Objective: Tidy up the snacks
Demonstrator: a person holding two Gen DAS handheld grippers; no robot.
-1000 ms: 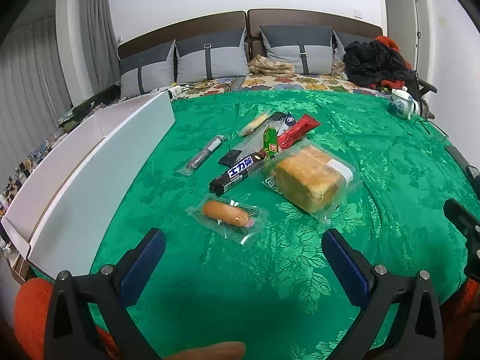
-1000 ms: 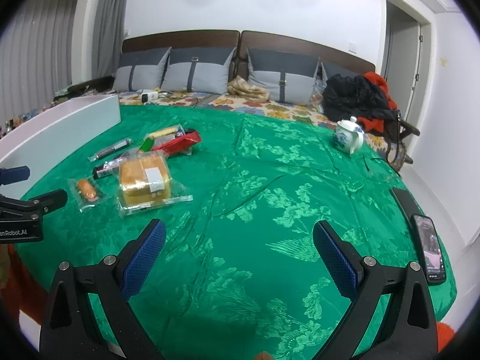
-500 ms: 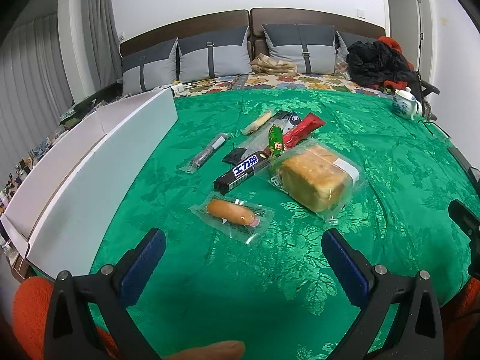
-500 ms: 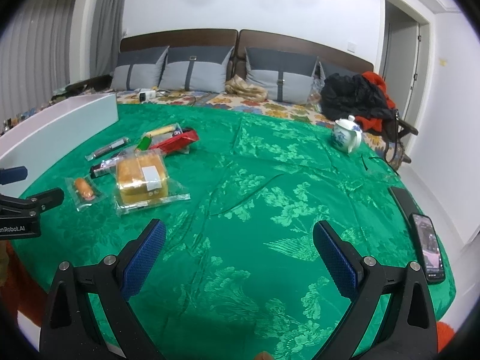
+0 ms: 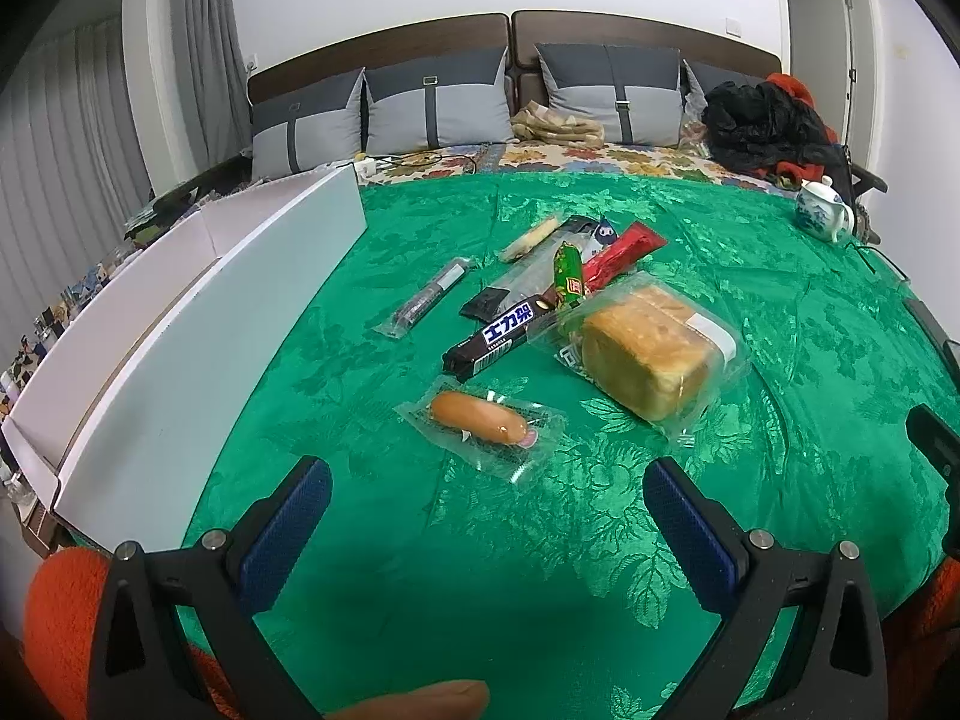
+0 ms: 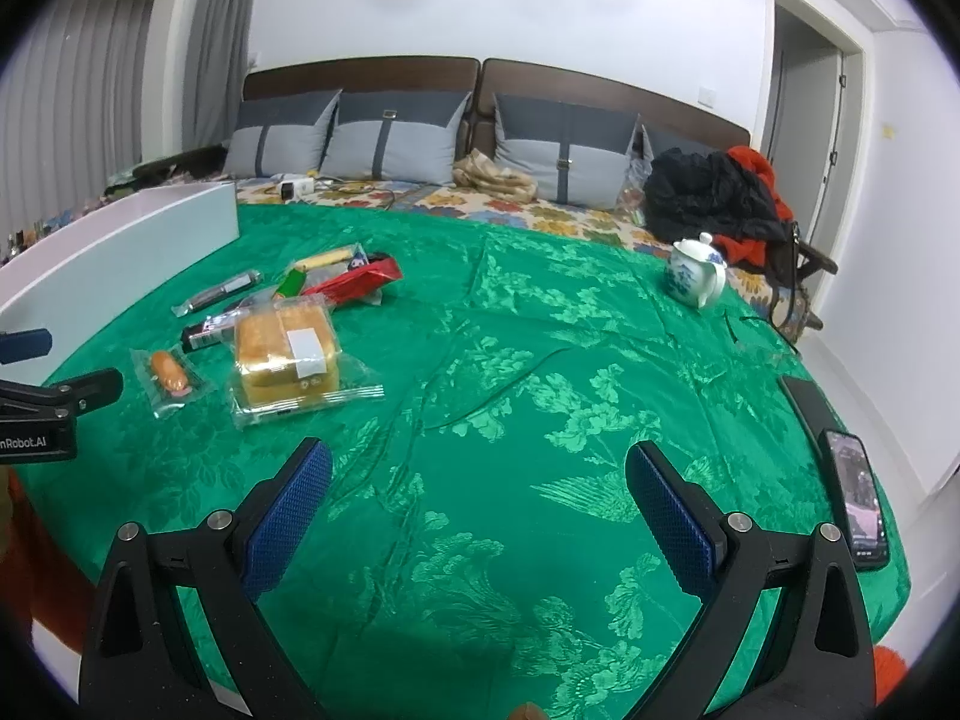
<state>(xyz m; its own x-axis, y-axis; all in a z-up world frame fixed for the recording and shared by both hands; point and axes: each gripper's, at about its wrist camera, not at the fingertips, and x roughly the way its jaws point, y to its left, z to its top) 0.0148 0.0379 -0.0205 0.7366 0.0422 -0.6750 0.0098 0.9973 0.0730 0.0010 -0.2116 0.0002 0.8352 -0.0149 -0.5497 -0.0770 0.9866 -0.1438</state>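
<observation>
Both jaws spread wide and holding nothing: left gripper (image 5: 486, 501) hovering low over the green cloth (image 5: 540, 540), right gripper (image 6: 477, 489) likewise, over bare cloth further right. Straight ahead of the left gripper and just beyond its fingertips, the wrapped sausage (image 5: 480, 417), long axis slanting across the gap from near-left to far-right, so probably needing a small wrist turn to pinch it across its width. Beyond it the bagged bread (image 5: 645, 354) and the other snacks; long white box (image 5: 180, 354) along the left, nearer the left gripper by far.
</observation>
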